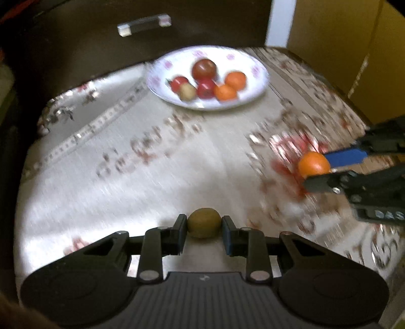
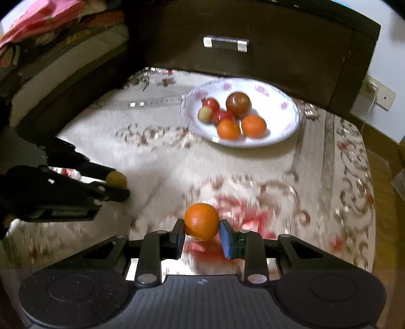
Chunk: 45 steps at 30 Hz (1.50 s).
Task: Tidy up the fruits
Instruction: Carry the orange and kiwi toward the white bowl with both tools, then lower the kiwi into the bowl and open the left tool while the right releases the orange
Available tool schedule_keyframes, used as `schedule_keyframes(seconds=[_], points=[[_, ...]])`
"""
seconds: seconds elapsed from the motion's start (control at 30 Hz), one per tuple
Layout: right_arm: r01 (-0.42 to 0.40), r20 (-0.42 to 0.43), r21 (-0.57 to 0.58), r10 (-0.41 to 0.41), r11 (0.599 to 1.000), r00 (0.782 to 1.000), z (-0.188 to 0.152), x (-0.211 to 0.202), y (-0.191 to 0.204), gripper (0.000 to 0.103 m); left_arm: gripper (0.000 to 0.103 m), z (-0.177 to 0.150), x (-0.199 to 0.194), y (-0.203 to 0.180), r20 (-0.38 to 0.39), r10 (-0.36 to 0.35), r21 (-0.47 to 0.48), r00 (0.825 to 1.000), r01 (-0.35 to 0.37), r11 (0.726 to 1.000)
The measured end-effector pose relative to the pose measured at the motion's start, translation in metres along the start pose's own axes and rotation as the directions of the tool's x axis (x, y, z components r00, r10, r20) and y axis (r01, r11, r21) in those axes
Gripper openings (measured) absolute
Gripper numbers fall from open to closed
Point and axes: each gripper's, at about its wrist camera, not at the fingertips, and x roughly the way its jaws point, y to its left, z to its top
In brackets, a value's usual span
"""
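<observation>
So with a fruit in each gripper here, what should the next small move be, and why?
Probably carry both forward to the plate. The left gripper is closed on a kiwi and the right gripper on an orange. Six fruits already sit on the plate, with bare rim on its right side, so the orange could likely go there first.

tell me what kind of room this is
Probably a bedroom or living room at home. A floral tablecloth covers a small table holding a flower-print plate of fruit, a dark wooden drawer front stands behind it, and folded bedding lies beyond.
</observation>
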Motion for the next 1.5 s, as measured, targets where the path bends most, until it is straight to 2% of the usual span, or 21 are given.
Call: schedule_keyframes(seconds=[0.13, 0.27, 0.37, 0.47, 0.57, 0.67, 0.77, 0.87, 1.13, 1.3, 1.5], points=[[0.006, -0.034, -0.022, -0.007, 1.0, 0.999, -0.016, 0.008, 0.003, 0.027, 0.036, -0.008, -0.005, -0.009, 0.015, 0.0, -0.019, 1.0, 0.0, 1.0], [0.004, -0.021, -0.024, -0.004, 1.0, 1.0, -0.017, 0.01, 0.001, 0.028, 0.037, -0.011, -0.006, -0.012, 0.03, 0.02, -0.003, 0.999, -0.02, 1.0], [-0.017, -0.004, -0.014, 0.017, 1.0, 1.0, -0.018, 0.013, -0.001, 0.038, 0.043, -0.011, -0.004, -0.01, 0.032, 0.022, -0.009, 0.999, -0.022, 1.0], [-0.014, -0.008, -0.046, 0.014, 0.999, 1.0, -0.017, 0.014, 0.004, 0.041, 0.046, -0.01, -0.003, -0.007, 0.035, 0.022, -0.017, 0.999, -0.021, 1.0], [-0.009, -0.001, -0.043, 0.009, 0.999, 1.0, -0.017, 0.014, 0.004, 0.04, 0.047, -0.01, -0.003, -0.007, 0.036, 0.021, -0.016, 0.999, -0.02, 1.0], [0.003, -0.001, -0.039, -0.003, 0.999, 1.0, -0.018, 0.013, 0.004, 0.032, 0.047, -0.01, -0.003, -0.008, 0.037, 0.026, -0.014, 0.999, -0.025, 1.0], [0.017, -0.004, -0.039, -0.017, 0.999, 1.0, -0.017, 0.014, 0.004, 0.029, 0.045, -0.011, -0.004, -0.01, 0.036, 0.028, -0.011, 0.999, -0.027, 1.0], [0.02, -0.006, -0.035, -0.021, 0.999, 1.0, -0.017, 0.013, 0.004, 0.028, 0.036, -0.011, -0.005, -0.012, 0.039, 0.017, -0.011, 0.999, -0.017, 1.0], [0.012, 0.004, -0.001, -0.012, 1.0, 1.0, -0.023, 0.009, 0.0, 0.027, 0.035, -0.007, -0.006, -0.015, 0.04, 0.005, -0.011, 0.999, -0.004, 1.0], [-0.005, 0.053, 0.005, 0.005, 1.0, 0.999, -0.005, 0.003, 0.002, 0.026, 0.035, 0.003, -0.008, -0.011, 0.064, -0.012, -0.04, 0.998, 0.015, 0.999], [-0.026, 0.106, 0.024, 0.023, 0.999, 0.994, 0.018, 0.0, -0.005, 0.026, 0.035, 0.033, -0.011, -0.002, 0.12, -0.015, -0.059, 0.993, 0.022, 0.998]])
